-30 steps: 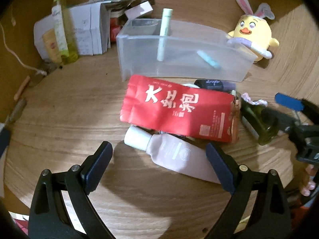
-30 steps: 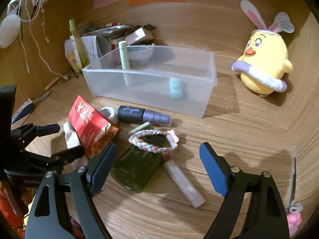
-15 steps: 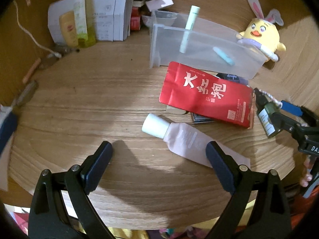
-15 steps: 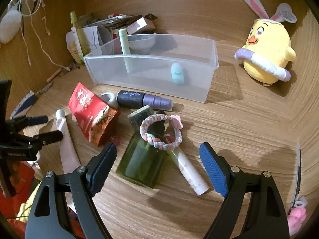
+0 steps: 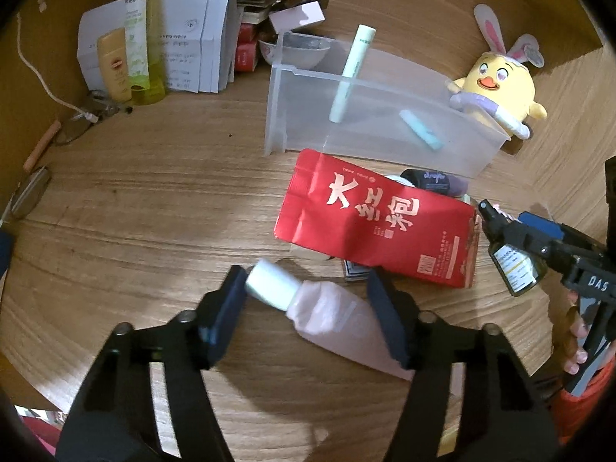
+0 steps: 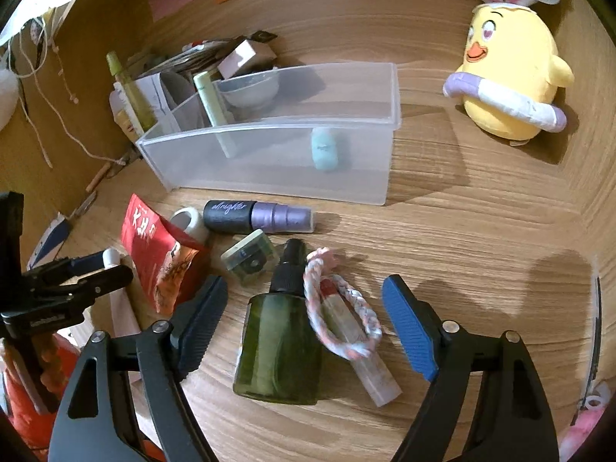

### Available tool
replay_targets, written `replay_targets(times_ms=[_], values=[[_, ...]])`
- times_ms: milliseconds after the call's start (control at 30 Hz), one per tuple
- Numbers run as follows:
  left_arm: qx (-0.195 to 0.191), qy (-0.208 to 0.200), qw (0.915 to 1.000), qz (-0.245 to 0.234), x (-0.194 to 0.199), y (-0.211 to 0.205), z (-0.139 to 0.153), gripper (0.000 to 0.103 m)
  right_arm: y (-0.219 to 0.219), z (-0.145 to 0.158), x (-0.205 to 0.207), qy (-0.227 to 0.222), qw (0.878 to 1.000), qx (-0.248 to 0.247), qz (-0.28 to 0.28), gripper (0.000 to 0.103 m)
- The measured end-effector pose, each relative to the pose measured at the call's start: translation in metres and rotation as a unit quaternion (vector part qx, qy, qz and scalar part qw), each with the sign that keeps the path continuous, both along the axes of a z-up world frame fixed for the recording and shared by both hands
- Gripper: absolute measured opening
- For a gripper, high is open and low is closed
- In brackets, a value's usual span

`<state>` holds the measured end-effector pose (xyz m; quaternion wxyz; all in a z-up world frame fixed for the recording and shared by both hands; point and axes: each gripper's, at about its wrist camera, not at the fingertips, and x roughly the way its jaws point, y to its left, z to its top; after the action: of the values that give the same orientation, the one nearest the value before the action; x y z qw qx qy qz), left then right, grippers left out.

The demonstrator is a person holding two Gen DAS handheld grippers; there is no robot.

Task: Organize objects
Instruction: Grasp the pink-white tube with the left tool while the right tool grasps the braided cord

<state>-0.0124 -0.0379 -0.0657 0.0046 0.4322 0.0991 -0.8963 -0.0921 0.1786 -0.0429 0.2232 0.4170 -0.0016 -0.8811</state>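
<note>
A pink tube with a white cap lies on the wooden table between the fingers of my left gripper, whose jaws are partly closed around it; the left pad touches the cap, the right pad stands just off the tube. My right gripper is open over a green spray bottle, a braided pink-white hair tie and a thin clear tube. A clear plastic bin holds a pale green tube and a small teal item. A red tea pouch lies in front of the bin.
A purple-black spray bottle, a white tape roll and a small green cap lie near the pouch. A yellow chick plush stands at the right. Boxes and bottles crowd the back left corner. A pink toy lies at right.
My left gripper has moved in over the pink tube and its jaws have narrowed around it. My right gripper has come closer to the green bottle and hair tie.
</note>
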Motion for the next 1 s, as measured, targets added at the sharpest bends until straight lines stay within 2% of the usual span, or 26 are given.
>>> replay_targets(times_ms=[33, 167, 267, 367, 467, 600, 633, 700, 767, 1000], values=[[0.001, 0.001, 1.0000, 0.000, 0.000, 0.000, 0.000, 0.057, 0.002, 0.001, 0.000, 0.002, 1.000, 0.000, -0.004, 0.078], [0.007, 0.004, 1.0000, 0.000, -0.001, -0.004, 0.000, 0.038, 0.016, 0.005, 0.001, 0.013, 1.000, 0.005, -0.020, 0.076], [0.007, 0.007, 0.9999, 0.001, -0.002, -0.008, 0.000, 0.031, 0.021, 0.008, -0.002, 0.016, 0.999, 0.009, -0.027, 0.073], [0.008, 0.007, 0.9999, 0.003, -0.001, -0.011, 0.000, 0.024, 0.023, 0.011, -0.006, 0.019, 0.999, 0.017, -0.033, 0.064], [0.002, 0.010, 0.9999, 0.005, 0.000, -0.011, 0.000, 0.024, 0.025, 0.012, -0.009, 0.019, 0.999, 0.015, -0.034, 0.062], [-0.019, 0.005, 0.9998, 0.002, 0.002, -0.007, 0.001, 0.025, 0.023, 0.009, -0.009, 0.027, 0.998, 0.038, -0.040, 0.062], [-0.020, 0.004, 0.9998, -0.001, 0.003, -0.006, 0.001, 0.027, 0.024, 0.009, -0.010, 0.029, 0.998, 0.042, -0.042, 0.062], [-0.021, 0.004, 0.9998, -0.003, 0.005, -0.005, 0.001, 0.039, 0.026, 0.009, -0.012, 0.033, 0.997, 0.047, -0.044, 0.062], [-0.024, 0.004, 0.9997, -0.003, 0.006, -0.004, 0.000, 0.044, 0.026, 0.007, -0.017, 0.035, 0.996, 0.063, -0.044, 0.062], [-0.030, 0.001, 0.9995, -0.004, 0.007, -0.003, -0.002, 0.044, 0.017, -0.006, -0.032, 0.015, 0.996, 0.086, -0.012, 0.062]])
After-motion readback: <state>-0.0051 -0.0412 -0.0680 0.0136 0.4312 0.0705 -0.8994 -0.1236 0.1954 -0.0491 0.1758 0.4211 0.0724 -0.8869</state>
